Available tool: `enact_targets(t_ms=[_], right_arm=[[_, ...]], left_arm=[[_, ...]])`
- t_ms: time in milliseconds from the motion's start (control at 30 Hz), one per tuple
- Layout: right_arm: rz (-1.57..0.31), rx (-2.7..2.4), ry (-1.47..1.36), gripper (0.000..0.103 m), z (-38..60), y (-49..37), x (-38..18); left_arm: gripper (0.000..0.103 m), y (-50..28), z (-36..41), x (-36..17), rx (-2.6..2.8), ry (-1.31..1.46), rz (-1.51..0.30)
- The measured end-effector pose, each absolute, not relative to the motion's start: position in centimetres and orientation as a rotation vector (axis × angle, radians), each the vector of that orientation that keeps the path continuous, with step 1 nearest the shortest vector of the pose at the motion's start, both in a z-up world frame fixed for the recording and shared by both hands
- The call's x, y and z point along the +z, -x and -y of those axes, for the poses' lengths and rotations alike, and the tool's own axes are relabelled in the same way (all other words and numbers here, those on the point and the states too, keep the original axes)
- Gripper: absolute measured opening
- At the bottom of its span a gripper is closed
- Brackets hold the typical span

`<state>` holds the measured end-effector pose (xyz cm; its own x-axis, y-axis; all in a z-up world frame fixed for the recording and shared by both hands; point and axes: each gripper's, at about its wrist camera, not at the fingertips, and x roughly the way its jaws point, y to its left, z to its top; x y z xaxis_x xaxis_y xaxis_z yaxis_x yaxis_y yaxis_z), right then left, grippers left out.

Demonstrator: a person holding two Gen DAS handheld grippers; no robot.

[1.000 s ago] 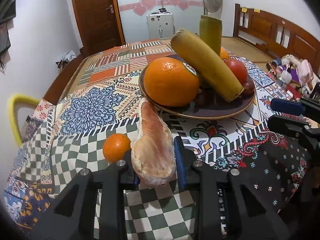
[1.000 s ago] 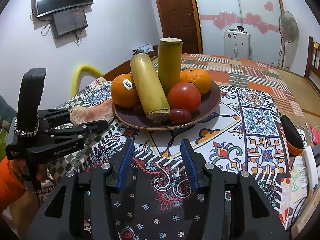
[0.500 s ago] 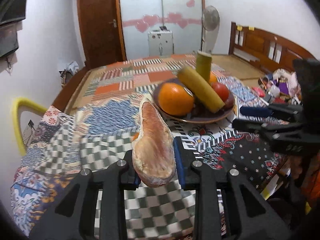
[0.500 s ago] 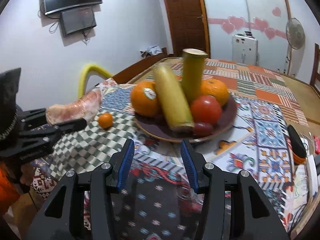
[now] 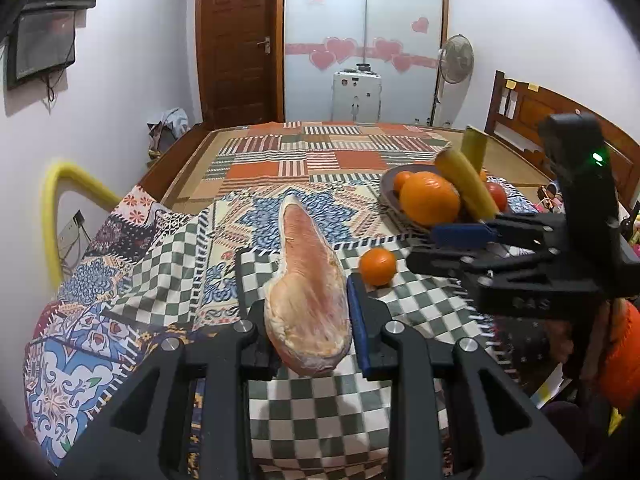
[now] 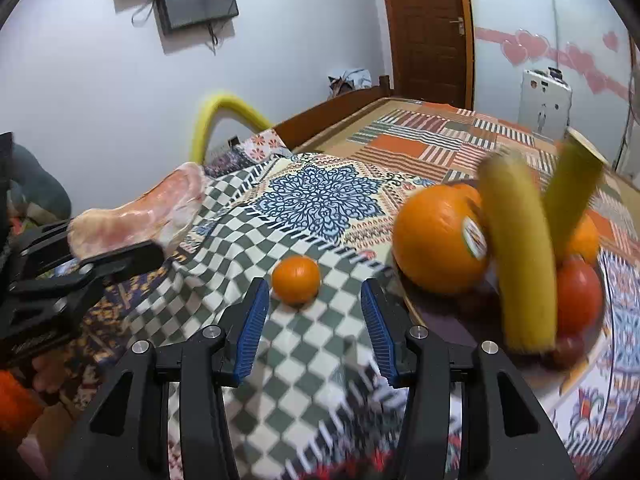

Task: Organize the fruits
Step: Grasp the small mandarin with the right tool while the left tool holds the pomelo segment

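Note:
My left gripper (image 5: 306,292) is shut on a long pink peeled pomelo segment (image 5: 306,280) and holds it above the patterned tablecloth; the segment also shows in the right wrist view (image 6: 148,216). A small tangerine (image 6: 296,274) lies on the checkered cloth just ahead of my right gripper (image 6: 314,320), which is open and empty. The tangerine also shows in the left wrist view (image 5: 377,266). A dark plate (image 5: 390,200) at the right holds a large orange (image 6: 440,240), a yellow stalk (image 6: 520,256), a green stalk (image 6: 572,192), a tomato (image 6: 578,296) and more fruit.
A yellow chair back (image 5: 56,200) stands off the table's left edge. A wooden door (image 5: 236,40), a white appliance (image 5: 356,92) and a fan (image 5: 456,56) are beyond the table's far end. A wooden bed frame (image 5: 520,112) is at the right.
My left gripper lifted the pomelo segment and pulled back to the left, away from the plate. My right gripper swung left toward the small tangerine, still open.

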<state>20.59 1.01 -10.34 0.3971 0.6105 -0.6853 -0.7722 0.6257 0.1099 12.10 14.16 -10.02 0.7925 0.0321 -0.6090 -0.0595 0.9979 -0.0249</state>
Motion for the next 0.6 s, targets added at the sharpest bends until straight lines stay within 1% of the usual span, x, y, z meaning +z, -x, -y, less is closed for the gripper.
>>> enact_targets(t_ms=[267, 300, 400, 600], right_arm=[[-0.814, 0.865, 0.346, 0.044, -4.3, -21.3, -12.0], [-0.826, 0.865, 0.348, 0.043, -4.4, -21.4, -12.3], [-0.845, 0.858, 0.361, 0.033, -4.4, -21.2, -12.4], [-0.83, 0.849, 0.337, 0.032, -3.8, -21.1, -12.0]], left_arm=[[0.028, -11.6, -15.9, -10.7, 0.047, 0.065, -0.642], [0.028, -11.6, -16.0, -10.8, 0.045, 0.068, -0.64], [0.028, -11.5, -16.1, -10.9, 0.04, 0.074, -0.639], [0.028, -11.4, -15.6, -10.8, 0.033, 0.082, -0.641]])
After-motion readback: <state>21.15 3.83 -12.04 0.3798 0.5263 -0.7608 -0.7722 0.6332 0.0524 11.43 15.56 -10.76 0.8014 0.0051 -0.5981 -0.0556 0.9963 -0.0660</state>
